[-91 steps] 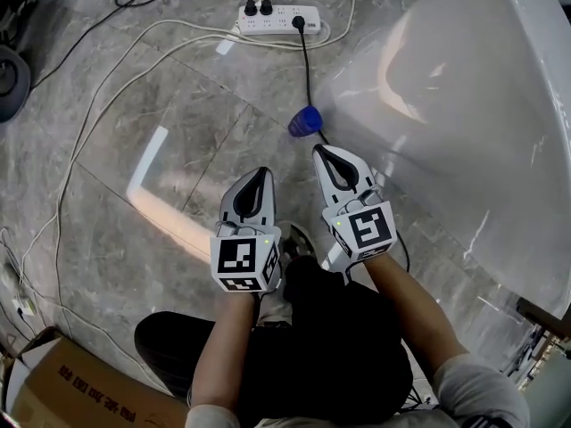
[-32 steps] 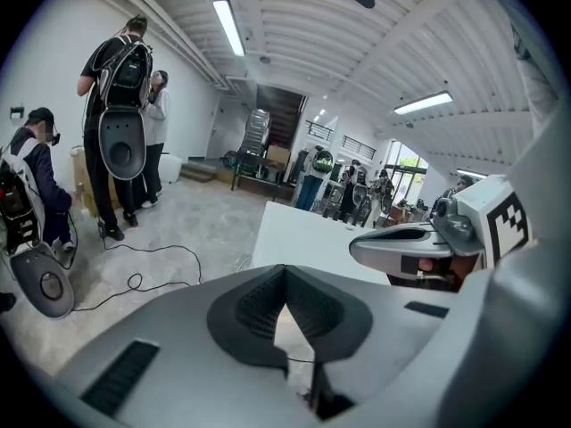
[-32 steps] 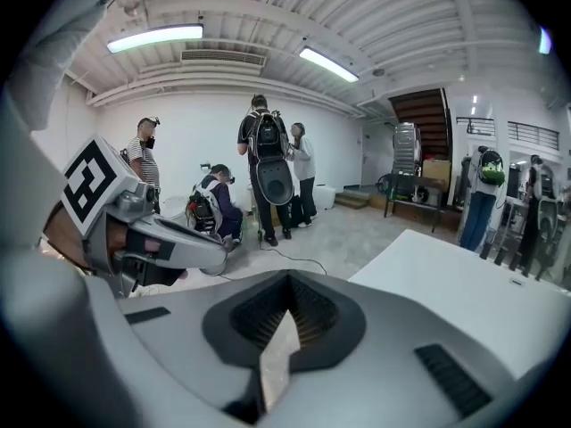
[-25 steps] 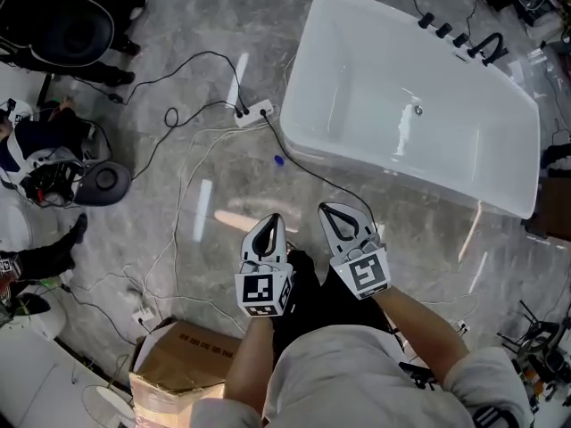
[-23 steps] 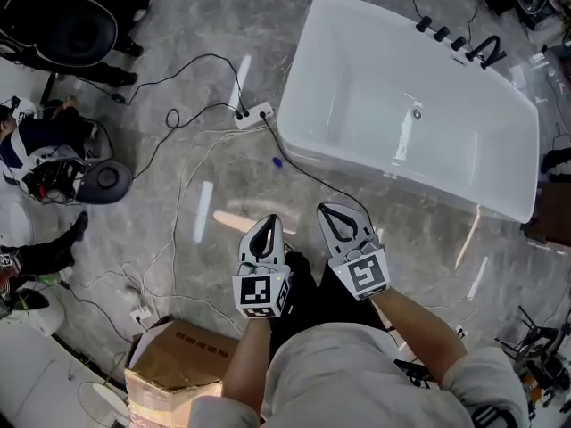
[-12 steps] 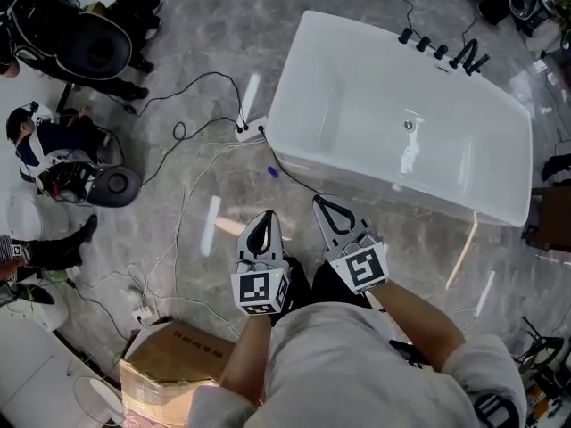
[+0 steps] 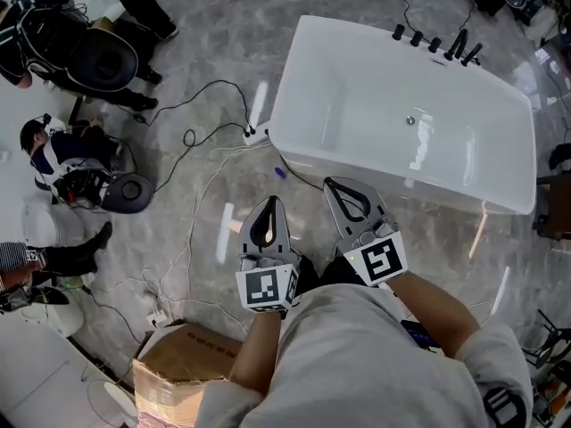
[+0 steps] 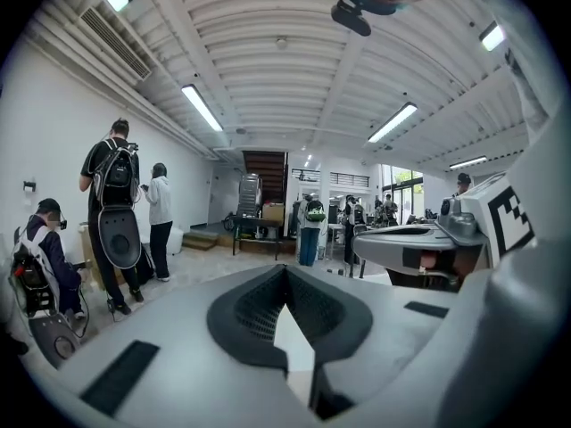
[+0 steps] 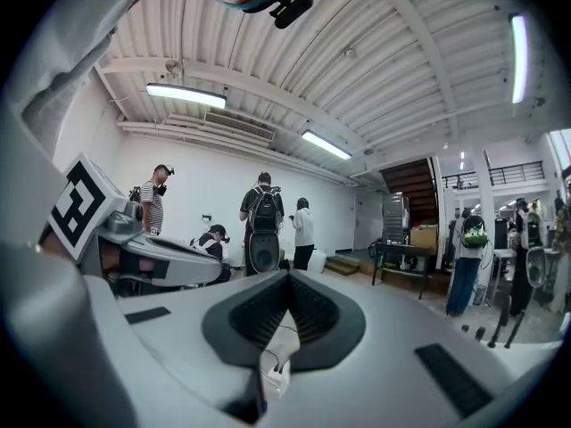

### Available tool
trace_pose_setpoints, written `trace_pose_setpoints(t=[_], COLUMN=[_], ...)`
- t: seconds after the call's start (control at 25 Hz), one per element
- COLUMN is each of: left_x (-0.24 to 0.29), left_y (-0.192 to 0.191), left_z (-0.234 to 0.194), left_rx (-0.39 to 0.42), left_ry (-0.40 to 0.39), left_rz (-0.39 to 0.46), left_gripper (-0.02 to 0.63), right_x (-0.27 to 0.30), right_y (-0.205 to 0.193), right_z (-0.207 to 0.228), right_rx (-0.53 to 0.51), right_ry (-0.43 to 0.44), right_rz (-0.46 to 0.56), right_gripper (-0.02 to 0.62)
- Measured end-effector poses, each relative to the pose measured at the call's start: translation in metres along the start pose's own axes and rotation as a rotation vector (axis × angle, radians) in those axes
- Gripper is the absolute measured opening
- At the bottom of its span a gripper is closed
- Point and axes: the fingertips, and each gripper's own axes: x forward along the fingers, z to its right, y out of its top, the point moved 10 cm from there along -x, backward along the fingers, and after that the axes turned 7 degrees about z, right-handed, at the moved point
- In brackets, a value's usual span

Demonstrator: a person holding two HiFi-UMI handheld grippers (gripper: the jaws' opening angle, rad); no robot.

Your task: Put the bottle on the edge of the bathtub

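Note:
A small blue bottle (image 7: 279,173) lies on the grey stone floor, just off the near side of the white bathtub (image 7: 303,141). It is far below and ahead of both grippers. My left gripper (image 7: 270,201) and right gripper (image 7: 340,184) are held side by side in front of the person's body, both shut and empty. In the left gripper view the left gripper (image 8: 285,271) points level across the room, jaws together with nothing between them. The right gripper (image 9: 287,276) looks the same in its own view. Neither gripper view shows the bottle.
A white power strip (image 7: 254,135) and several cables trail over the floor left of the tub. Black taps (image 7: 434,43) stand on the tub's far rim. A cardboard box (image 7: 183,364) sits near left. People and gear (image 7: 76,163) occupy the far left.
The head view has pulled up from the floor to a wide look at the tub, which has drifted slightly in the picture. Both grippers stay shut, empty and side by side.

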Motion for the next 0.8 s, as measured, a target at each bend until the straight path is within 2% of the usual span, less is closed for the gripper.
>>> trace_pose_setpoints(t=[0.12,0.28,0.44,0.64,0.8], left_x=[-0.011,-0.015,-0.020,-0.015,-0.015], left_y=[0.009,0.015,0.012,0.013,0.012], left_z=[0.004,0.003,-0.003,-0.001,-0.001], left_rx=[-0.005,-0.002,-0.012,-0.015,-0.011], left_ry=[0.013,0.014,0.004,-0.009,-0.017], left_rz=[0.024,0.041,0.015,0.011,-0.003], left_gripper=[0.011,0.011,0.011,0.011,0.011], right_x=[-0.011,-0.017,-0.013,-0.010,-0.009], right_y=[0.006,0.012,0.015,0.015,0.018], right_z=[-0.005,-0.007,-0.018,-0.015,-0.011], right_rx=[-0.042,-0.008,-0.028,0.024,0.026], right_ry=[0.001,-0.032,-0.007,-0.034,-0.049], right_rz=[-0.028,0.032,-0.002,0.019,0.013], right_gripper=[0.006,0.006,0.006,0.006,0.006])
